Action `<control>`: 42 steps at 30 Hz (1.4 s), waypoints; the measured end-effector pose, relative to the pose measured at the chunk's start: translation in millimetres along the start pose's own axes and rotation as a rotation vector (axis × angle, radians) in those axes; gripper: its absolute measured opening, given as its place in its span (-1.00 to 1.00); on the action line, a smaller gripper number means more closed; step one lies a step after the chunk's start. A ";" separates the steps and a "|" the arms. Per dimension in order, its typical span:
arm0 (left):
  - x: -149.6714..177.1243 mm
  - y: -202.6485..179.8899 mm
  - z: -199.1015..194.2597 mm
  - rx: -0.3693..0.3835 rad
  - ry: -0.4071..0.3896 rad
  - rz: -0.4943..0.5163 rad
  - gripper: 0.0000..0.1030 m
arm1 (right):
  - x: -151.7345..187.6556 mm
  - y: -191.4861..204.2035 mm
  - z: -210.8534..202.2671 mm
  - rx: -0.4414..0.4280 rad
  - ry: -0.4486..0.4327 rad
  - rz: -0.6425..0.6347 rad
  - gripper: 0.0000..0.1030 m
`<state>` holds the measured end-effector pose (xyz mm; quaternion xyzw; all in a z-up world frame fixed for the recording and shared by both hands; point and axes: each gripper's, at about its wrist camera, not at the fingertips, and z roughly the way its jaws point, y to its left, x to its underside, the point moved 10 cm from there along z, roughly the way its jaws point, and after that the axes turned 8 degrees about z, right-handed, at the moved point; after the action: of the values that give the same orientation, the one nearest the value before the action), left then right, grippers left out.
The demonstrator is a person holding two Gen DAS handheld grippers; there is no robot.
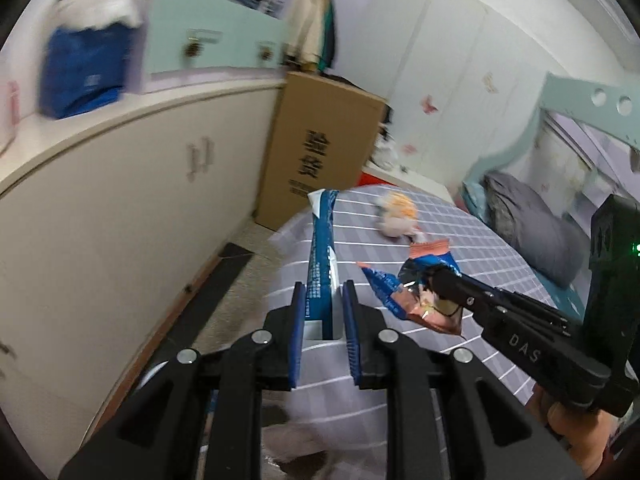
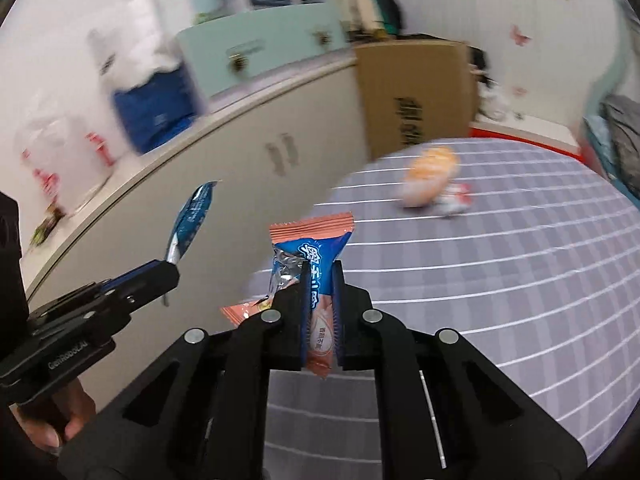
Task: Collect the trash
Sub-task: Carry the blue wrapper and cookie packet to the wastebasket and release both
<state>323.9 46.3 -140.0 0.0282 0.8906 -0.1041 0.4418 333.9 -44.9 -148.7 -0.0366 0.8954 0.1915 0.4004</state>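
My left gripper (image 1: 323, 294) is shut on a long blue and white wrapper (image 1: 322, 248), which sticks up and forward from between the pads. It shows in the right wrist view too, as the blue wrapper (image 2: 191, 220) in the left gripper (image 2: 170, 270). My right gripper (image 2: 322, 274) is shut on a blue and pink snack wrapper (image 2: 316, 256), held above the bed. From the left wrist view the right gripper (image 1: 430, 280) comes in from the right with that snack wrapper (image 1: 404, 284). An orange and white crumpled wrapper (image 2: 430, 178) lies farther off on the bed, blurred.
A grey checked bed sheet (image 2: 520, 280) fills the lower right. A cream cabinet (image 1: 120, 208) runs along the left, with a blue bag (image 1: 84, 72) on top. A tall cardboard box (image 1: 320, 140) stands at the bed's far corner. A grey pillow (image 1: 532, 224) lies at the right.
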 end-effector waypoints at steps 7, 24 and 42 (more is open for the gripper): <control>50.8 101.3 -18.5 -0.155 0.053 -0.105 -0.65 | 47.8 89.9 47.6 -0.097 0.096 -0.090 -0.81; 227.3 240.5 70.9 -0.239 0.385 -0.385 -0.65 | 196.5 139.3 208.9 -0.038 0.420 -0.208 -0.81; 309.8 267.0 131.1 -0.235 0.560 -0.471 -0.65 | 269.0 110.6 298.2 0.015 0.604 -0.119 -0.13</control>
<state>275.9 266.5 -505.5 -0.2006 0.9648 -0.0880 0.1456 337.4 191.8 -491.3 -0.1413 0.9715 0.1418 0.1271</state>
